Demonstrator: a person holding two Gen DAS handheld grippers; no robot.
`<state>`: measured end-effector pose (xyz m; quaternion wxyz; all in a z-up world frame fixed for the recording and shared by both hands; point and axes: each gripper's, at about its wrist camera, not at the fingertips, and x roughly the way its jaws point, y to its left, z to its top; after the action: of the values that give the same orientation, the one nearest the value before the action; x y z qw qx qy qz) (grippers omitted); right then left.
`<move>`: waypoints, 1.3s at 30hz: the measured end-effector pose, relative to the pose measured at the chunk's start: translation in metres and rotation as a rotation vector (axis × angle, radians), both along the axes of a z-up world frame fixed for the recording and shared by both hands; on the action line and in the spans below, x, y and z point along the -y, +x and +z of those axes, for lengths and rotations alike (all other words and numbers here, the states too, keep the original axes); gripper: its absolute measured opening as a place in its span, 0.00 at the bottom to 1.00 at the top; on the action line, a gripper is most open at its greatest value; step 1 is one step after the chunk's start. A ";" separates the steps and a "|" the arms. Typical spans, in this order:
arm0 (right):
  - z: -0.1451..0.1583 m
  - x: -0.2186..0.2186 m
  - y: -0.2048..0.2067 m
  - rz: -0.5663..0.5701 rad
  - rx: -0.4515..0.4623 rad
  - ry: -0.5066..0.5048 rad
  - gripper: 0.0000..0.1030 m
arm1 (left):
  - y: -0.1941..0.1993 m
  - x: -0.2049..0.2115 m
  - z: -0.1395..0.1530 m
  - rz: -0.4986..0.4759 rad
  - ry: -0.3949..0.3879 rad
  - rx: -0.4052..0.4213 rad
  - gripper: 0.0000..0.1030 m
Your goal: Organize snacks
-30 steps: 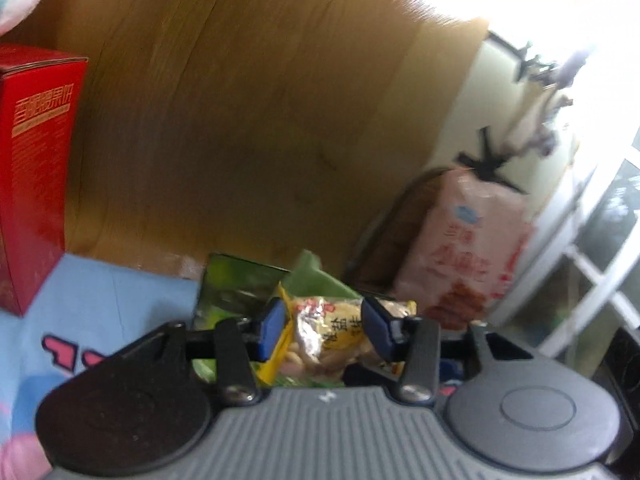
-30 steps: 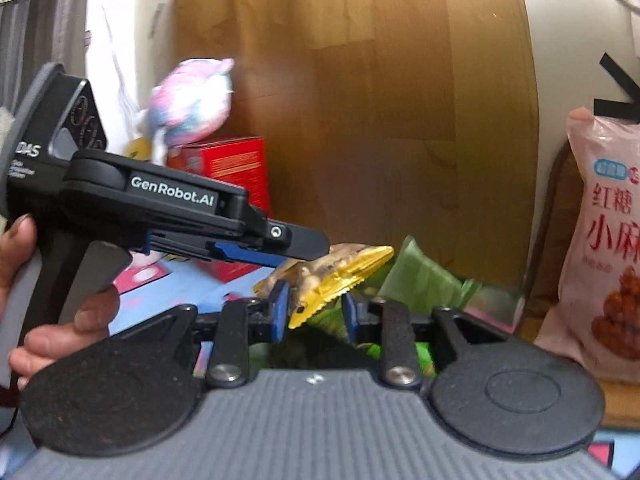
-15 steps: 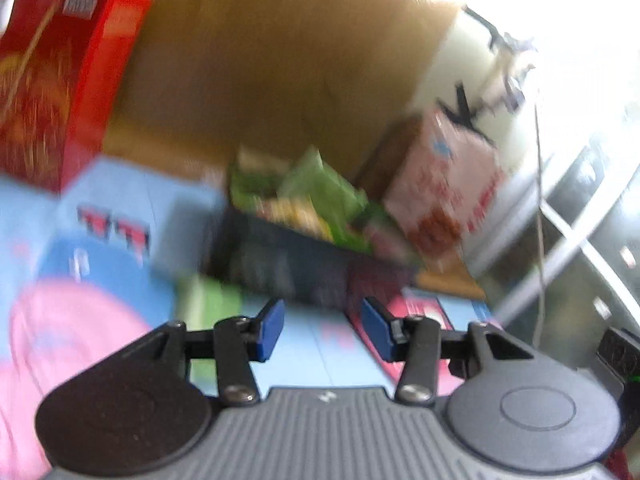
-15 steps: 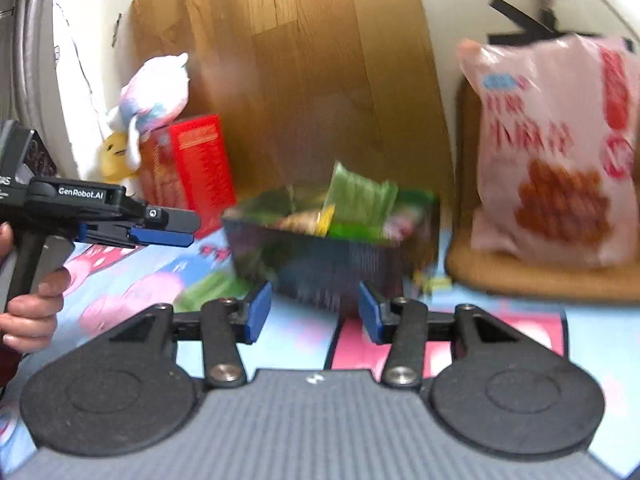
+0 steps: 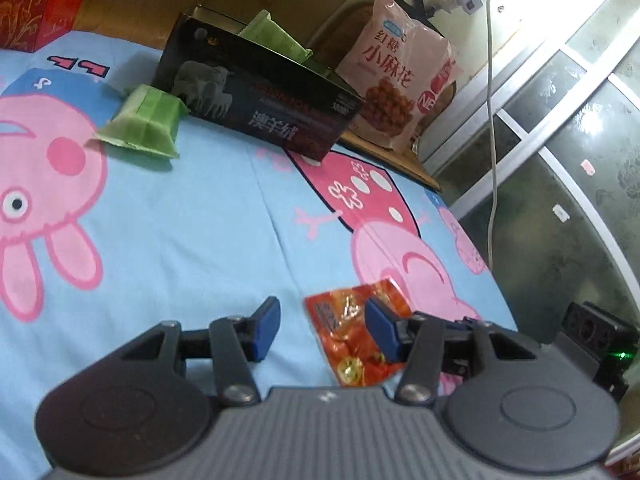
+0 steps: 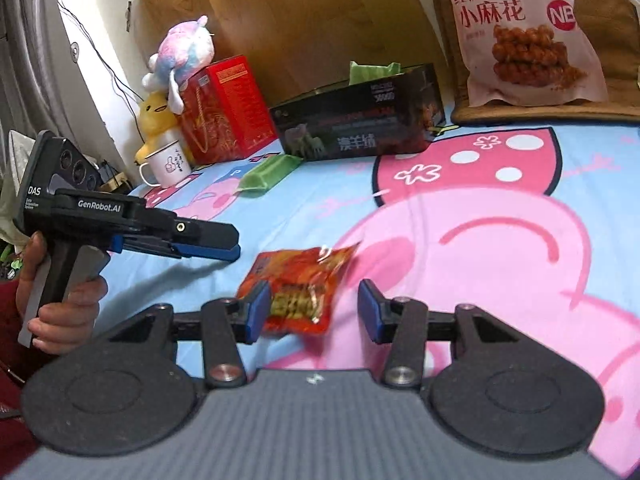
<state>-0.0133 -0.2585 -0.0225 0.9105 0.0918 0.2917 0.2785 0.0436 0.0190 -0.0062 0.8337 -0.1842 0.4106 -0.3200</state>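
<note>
Red snack packet [image 6: 298, 286]: it lies flat on the blue cartoon bedsheet [image 5: 180, 220], near the front edge, well apart from the dark box [image 5: 256, 108].

What changed: one second ago both grippers were up at the dark box with a yellow packet between their jaws; now both have come down and back to this red packet, and the yellow one is in neither gripper.

Meaning for the task: I judge that one snack is already put away and the red packet is the next to be fetched.

Left gripper [image 5: 322, 330]: its jaws are opening; the red packet lies below the gap, toward the right pad, not pressed.

Right gripper [image 6: 310, 312]: jaws apart, the packet just ahead of them, close to the left pad, not gripped.

Dark box: green packets stand up inside it.

Green packet [image 5: 142, 122]: it is outside, on the sheet just beside the box, still to be put away.
</note>
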 end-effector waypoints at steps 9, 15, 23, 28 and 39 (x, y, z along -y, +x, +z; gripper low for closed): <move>0.011 -0.004 0.002 -0.074 0.089 -0.016 0.49 | -0.011 -0.013 0.014 0.180 0.286 0.139 0.47; 0.010 -0.018 0.005 -0.170 0.133 -0.025 0.49 | -0.008 -0.033 0.014 0.335 0.406 0.157 0.48; 0.002 -0.029 -0.005 -0.256 0.108 -0.003 0.49 | -0.016 -0.026 0.012 0.359 0.447 0.184 0.55; -0.002 -0.029 -0.010 -0.286 0.097 0.007 0.49 | -0.024 -0.024 0.012 0.365 0.449 0.196 0.57; -0.004 -0.024 -0.014 -0.298 0.099 0.041 0.50 | -0.034 -0.016 0.007 0.367 0.465 0.240 0.73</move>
<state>-0.0270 -0.2347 -0.0269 0.9529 0.1388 0.2239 0.1502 0.0093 0.0354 0.0005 0.9398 -0.0204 0.3314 -0.0813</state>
